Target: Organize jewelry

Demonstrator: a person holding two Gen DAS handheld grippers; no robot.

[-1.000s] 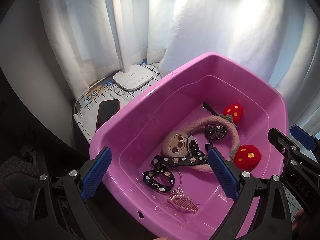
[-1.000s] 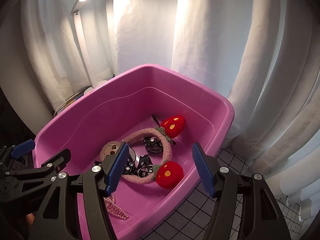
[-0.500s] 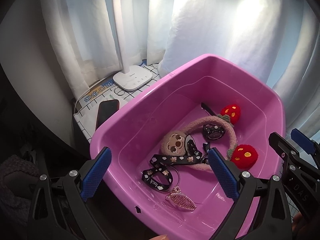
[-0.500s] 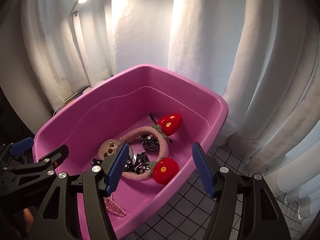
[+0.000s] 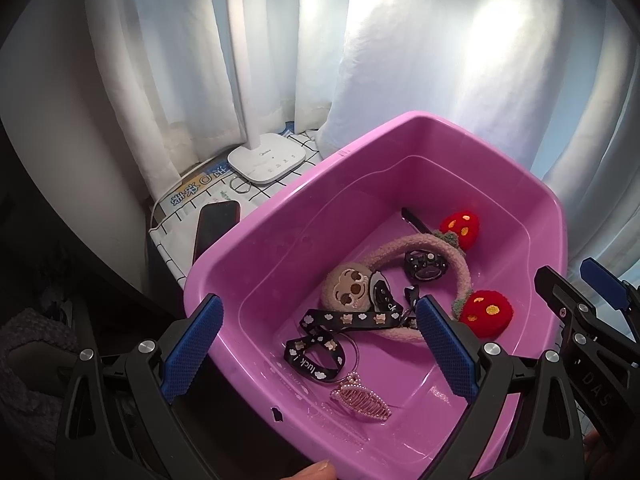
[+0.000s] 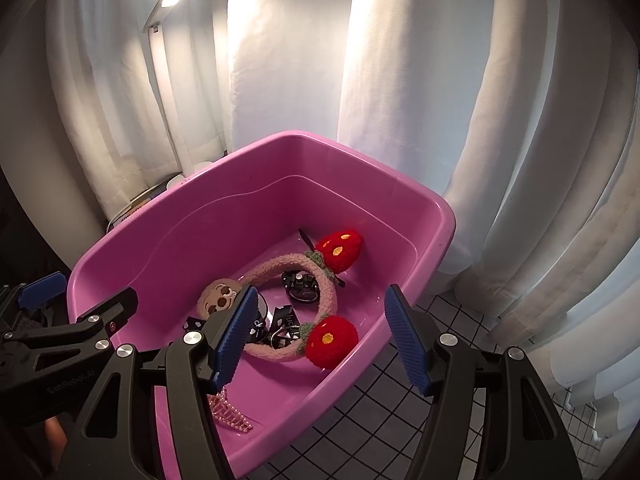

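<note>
**Both grippers poised over the pink tub, nothing held**

Left gripper (image 5: 320, 344) tilted down over the tub's near rim, blue pads spread wide with nothing between them. Right gripper (image 6: 320, 336) angled down likewise at the tub's right side – jaws wide apart, empty, well above the contents.

Inside, a fuzzy pink headband (image 5: 452, 256) lying flat on the floor of the tub, a red knitted strawberry at each end: far strawberry (image 5: 460, 228) near the back wall, near strawberry (image 5: 486, 312) towards the right wall. Black watch (image 5: 425, 266) sitting inside the headband's arc. Round plush face charm (image 5: 350, 292) just beside the headband's left end, touching a black printed lanyard (image 5: 320, 354) that loops towards the front. Pink pearl-edged hair claw (image 5: 362, 398) nearest the front wall, apart from the rest.

Pink plastic tub (image 5: 256, 248) resting on a white grid-patterned cloth (image 6: 420, 412). Behind its left corner – white lamp base (image 5: 266, 160), dark phone (image 5: 216, 220) lying flat against the tub's rim. White curtains (image 6: 400, 80) hanging behind everything.
</note>
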